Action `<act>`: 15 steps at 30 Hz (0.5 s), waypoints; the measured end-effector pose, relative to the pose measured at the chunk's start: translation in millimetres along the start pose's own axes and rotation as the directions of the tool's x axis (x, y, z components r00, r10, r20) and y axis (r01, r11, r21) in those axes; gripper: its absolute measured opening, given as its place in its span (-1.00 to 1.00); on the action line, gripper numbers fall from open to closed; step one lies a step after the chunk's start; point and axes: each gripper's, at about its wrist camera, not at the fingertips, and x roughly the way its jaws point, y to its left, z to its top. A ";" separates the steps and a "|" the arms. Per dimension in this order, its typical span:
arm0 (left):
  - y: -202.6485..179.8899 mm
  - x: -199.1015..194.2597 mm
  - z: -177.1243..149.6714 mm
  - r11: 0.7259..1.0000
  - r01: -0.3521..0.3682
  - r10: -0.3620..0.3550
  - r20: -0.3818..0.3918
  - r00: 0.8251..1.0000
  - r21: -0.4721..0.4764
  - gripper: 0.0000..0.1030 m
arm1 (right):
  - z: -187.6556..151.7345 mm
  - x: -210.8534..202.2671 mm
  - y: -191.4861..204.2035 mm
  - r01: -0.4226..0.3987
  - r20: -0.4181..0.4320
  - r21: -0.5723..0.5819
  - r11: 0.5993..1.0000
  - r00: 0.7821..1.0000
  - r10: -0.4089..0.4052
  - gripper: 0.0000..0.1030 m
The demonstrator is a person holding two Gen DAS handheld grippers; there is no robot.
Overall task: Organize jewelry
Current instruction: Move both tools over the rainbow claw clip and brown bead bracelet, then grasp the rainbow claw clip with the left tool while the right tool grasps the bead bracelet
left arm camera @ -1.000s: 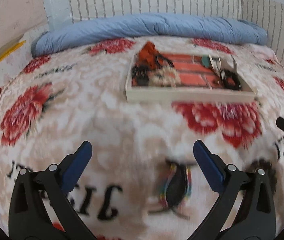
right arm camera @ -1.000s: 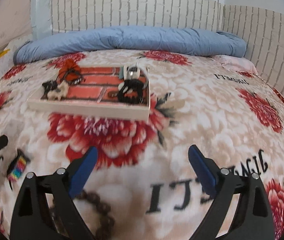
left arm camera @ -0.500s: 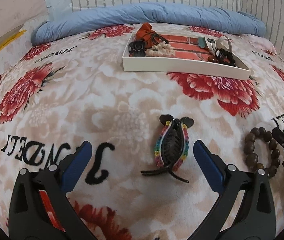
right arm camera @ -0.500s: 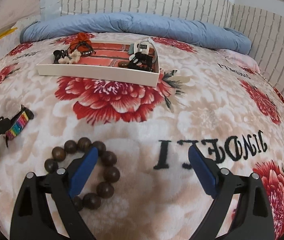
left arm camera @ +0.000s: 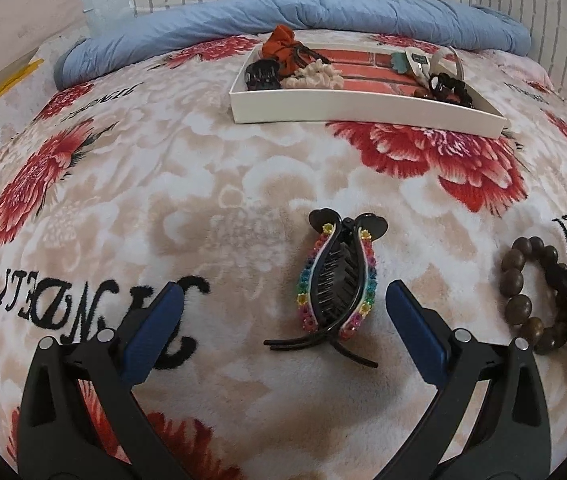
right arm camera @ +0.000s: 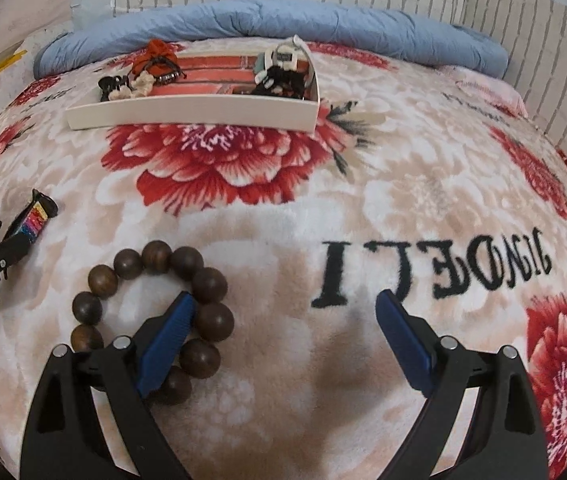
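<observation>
A black hair claw with rainbow beads (left arm camera: 337,288) lies on the flowered blanket, between the fingers of my open left gripper (left arm camera: 283,300), nearer the right finger and untouched. A dark wooden bead bracelet (right arm camera: 155,312) lies under the left finger of my open right gripper (right arm camera: 283,312), whose blue pad sits over the ring's right side. The bracelet (left arm camera: 523,296) also shows at the right of the left wrist view, and the claw (right arm camera: 35,216) at the left of the right wrist view. A white tray (left arm camera: 363,114) farther back holds hair ties, clips and bands.
A rolled blue quilt (left arm camera: 303,16) lies along the brick-patterned wall behind the tray (right arm camera: 187,114). The blanket (right arm camera: 403,184) spreads wide to the right of the bracelet. Each gripper's fingers show at the edge of the other's view.
Both grippers have sunk toward the blanket and tipped downward. The claw and the bracelet have come up from the lower edge into full view between or under the fingers. Jaws stay wide.
</observation>
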 end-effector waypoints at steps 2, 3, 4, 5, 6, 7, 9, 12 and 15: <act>-1.2 3.4 1.0 1.000 0.003 -0.003 -0.008 1.000 0.004 0.90 | -0.2 1.6 -0.4 -0.005 -0.006 0.003 1.000 1.000 0.005 0.74; -1.6 5.3 1.4 1.000 0.004 -0.004 -0.013 1.000 0.006 0.90 | -0.2 2.4 -0.6 -0.008 -0.011 0.005 1.000 1.000 0.008 0.74; -1.9 6.6 2.0 1.000 0.004 -0.004 -0.016 1.000 0.006 0.90 | 0.1 3.4 -0.6 -0.010 -0.015 0.007 1.000 1.000 0.010 0.74; -2.3 8.6 3.2 1.000 0.005 -0.005 -0.020 1.000 0.007 0.90 | 0.5 4.9 -0.4 -0.012 -0.022 0.009 1.000 1.000 0.012 0.74; -2.5 9.5 3.9 1.000 0.006 -0.006 -0.021 1.000 0.009 0.90 | 1.2 6.2 -0.2 -0.012 -0.028 0.008 1.000 1.000 0.012 0.74; -3.3 10.8 5.4 1.000 0.006 -0.006 -0.020 1.000 0.013 0.90 | 1.6 7.1 -0.1 -0.012 -0.032 0.007 1.000 0.999 0.012 0.74; -4.6 11.7 6.3 1.000 0.007 -0.006 -0.019 1.000 0.019 0.89 | 2.9 8.1 0.4 -0.011 -0.038 0.006 1.000 0.999 0.011 0.74; -6.6 12.1 6.2 0.999 0.022 -0.022 -0.016 1.000 0.031 0.79 | 4.1 9.6 1.0 -0.012 -0.048 0.009 1.000 0.999 0.012 0.73; -7.0 14.6 6.2 0.999 0.034 -0.034 -0.029 0.999 0.032 0.68 | 5.0 10.8 1.4 -0.011 -0.052 0.016 1.000 0.999 0.012 0.71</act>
